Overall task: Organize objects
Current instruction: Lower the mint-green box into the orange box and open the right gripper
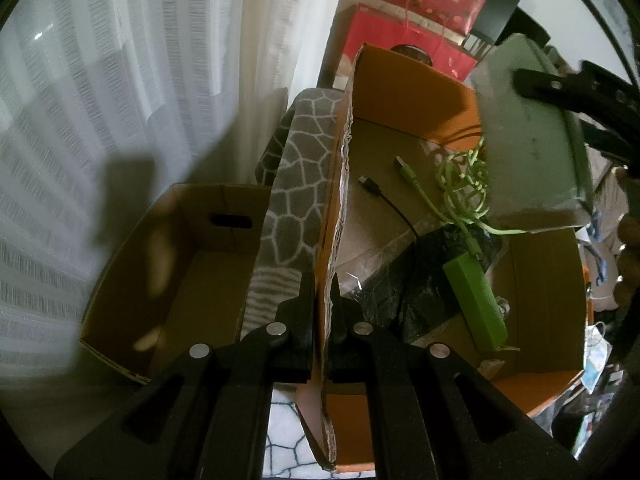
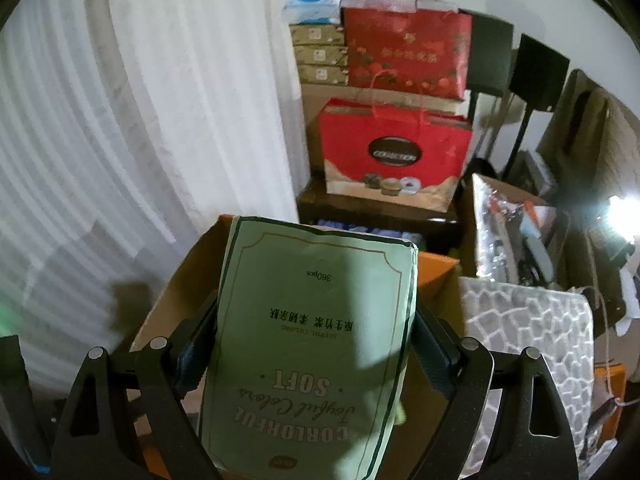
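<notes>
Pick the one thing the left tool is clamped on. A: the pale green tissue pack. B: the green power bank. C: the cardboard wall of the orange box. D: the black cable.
C: the left tool is shut on the torn cardboard wall of the orange box, while the green power bank and black cable lie loose inside the box.

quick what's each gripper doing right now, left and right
Left gripper: shut on the orange box's wall.
Right gripper: jaws wide, clamped on the green tissue pack.
</notes>
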A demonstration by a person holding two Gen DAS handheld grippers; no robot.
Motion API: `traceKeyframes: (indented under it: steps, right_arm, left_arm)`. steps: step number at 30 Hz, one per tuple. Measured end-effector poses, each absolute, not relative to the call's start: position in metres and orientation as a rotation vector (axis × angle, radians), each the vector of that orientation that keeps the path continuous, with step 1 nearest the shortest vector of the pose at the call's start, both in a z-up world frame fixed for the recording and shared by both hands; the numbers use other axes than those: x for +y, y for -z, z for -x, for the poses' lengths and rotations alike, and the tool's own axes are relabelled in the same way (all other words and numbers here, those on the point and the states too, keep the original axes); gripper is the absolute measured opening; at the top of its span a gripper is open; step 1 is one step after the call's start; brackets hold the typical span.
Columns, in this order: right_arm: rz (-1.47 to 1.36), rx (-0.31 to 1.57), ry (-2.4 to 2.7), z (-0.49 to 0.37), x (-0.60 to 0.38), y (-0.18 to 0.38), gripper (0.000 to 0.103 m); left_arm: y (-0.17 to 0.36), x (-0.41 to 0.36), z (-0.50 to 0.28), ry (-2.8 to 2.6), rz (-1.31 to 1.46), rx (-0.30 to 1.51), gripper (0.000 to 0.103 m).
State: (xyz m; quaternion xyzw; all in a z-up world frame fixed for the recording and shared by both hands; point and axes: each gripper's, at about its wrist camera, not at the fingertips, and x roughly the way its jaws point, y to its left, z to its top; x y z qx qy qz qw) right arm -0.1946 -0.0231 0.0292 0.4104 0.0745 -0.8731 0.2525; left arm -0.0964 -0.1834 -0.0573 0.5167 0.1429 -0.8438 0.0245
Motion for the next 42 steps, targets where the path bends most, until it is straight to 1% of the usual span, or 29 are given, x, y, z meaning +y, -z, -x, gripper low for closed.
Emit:
traceKeyframes:
  steps: [8, 16, 21, 24, 27, 31, 42]
  right_arm:
    - [-1.161, 0.207, 2.347, 0.198, -0.053, -0.011, 0.088]
    - [-1.206, 0.151, 2.324, 0.203, -0.068, 0.01, 0.088]
    - [-1.218, 0.163, 2.327, 0.206, -0.072, 0.016, 0.091]
    - [-1.247, 0.142, 2.281, 0.207, -0.073, 0.019, 0.091]
    - [-1.217, 0.176, 2.307, 0.203, -0.074, 0.015, 0.093]
    - [-1.161, 0.206, 2.319, 0.192, -0.072, 0.003, 0.093]
    - [-1.013, 0.195, 2.367, 0.165, -0.045, -0.037, 0.093]
  left_arm:
    - [0.057, -0.184, 0.096, 2.609, -1.599, 0.449, 0.004]
    - [0.057, -0.184, 0.097, 2.608, -1.599, 0.456, 0.004]
    - [0.057, -0.185, 0.097, 2.608, -1.6, 0.457, 0.004]
    - [0.058, -0.185, 0.097, 2.608, -1.6, 0.454, 0.004]
    - [0.057, -0.184, 0.097, 2.605, -1.599, 0.455, 0.004]
    - [0.057, -0.185, 0.097, 2.607, -1.601, 0.462, 0.004]
    - [0.058, -0.186, 0.096, 2.606, -1.599, 0.455, 0.004]
